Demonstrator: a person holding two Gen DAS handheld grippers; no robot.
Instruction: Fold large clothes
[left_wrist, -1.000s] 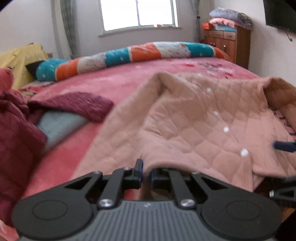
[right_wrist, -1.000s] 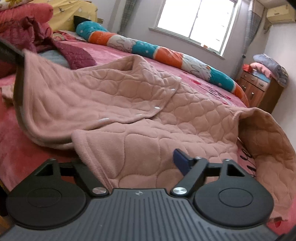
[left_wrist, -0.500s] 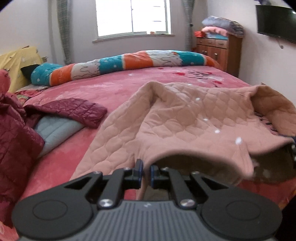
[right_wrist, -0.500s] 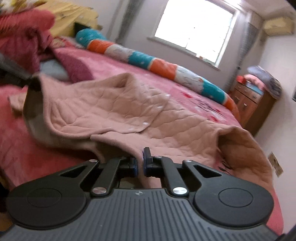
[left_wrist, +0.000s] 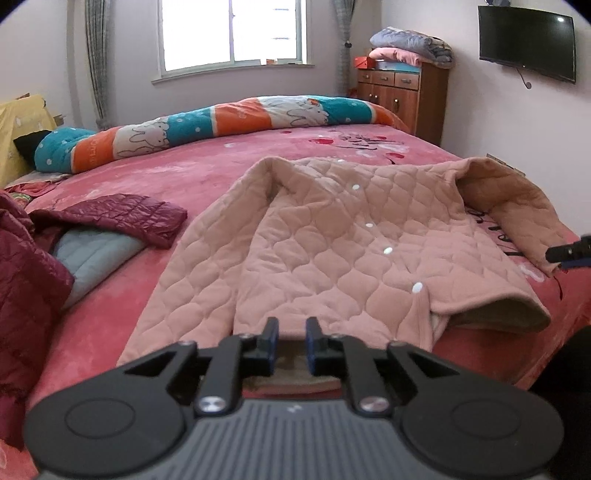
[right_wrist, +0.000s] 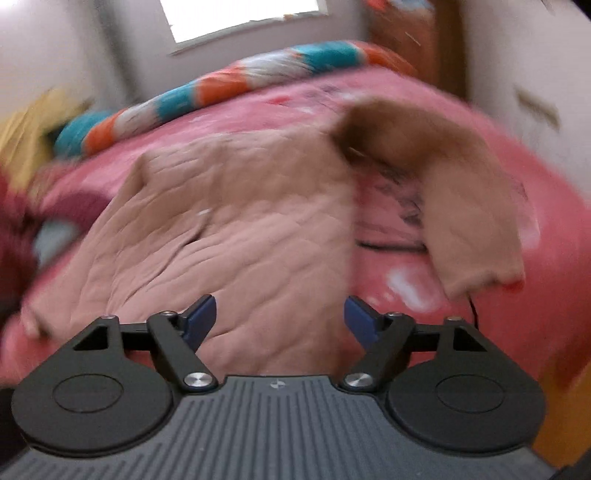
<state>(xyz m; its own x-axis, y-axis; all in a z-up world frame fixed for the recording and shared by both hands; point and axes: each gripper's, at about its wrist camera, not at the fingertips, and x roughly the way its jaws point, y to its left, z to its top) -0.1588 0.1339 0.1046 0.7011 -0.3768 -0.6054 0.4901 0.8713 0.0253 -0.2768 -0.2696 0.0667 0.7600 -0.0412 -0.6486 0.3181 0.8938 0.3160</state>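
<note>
1. Jacket (left_wrist: 332, 258): a pink quilted garment lying spread on the bed (left_wrist: 207, 173), hem toward the cameras, collar toward the window (left_wrist: 232, 33). White snaps (left_wrist: 388, 250) run down its front. One sleeve (left_wrist: 517, 206) bends out to the right side; its cuff end lies on the bedspread.
2. Left claw (left_wrist: 291, 341): fingers a small gap apart, holding nothing. The jacket's hem edge lies just beyond the fingertips (left_wrist: 271, 328); whether the tips touch the cloth cannot be told.
3. Right claw (right_wrist: 280, 317): fingers spread wide, empty, above the near part of the jacket (right_wrist: 240, 229). This view is motion-blurred. The sleeve (right_wrist: 461, 221) shows at right, apart from the body of the garment. In the left wrist view, a dark tip of the right claw (left_wrist: 570, 251) appears at the right edge, beside the cuff.
4. Surroundings: a maroon coat (left_wrist: 110, 218) with grey lining at left, well apart from the jacket; a striped rolled quilt (left_wrist: 221, 125) across the far bed; a dresser (left_wrist: 402, 96) and a wall TV (left_wrist: 528, 40) at right.
</note>
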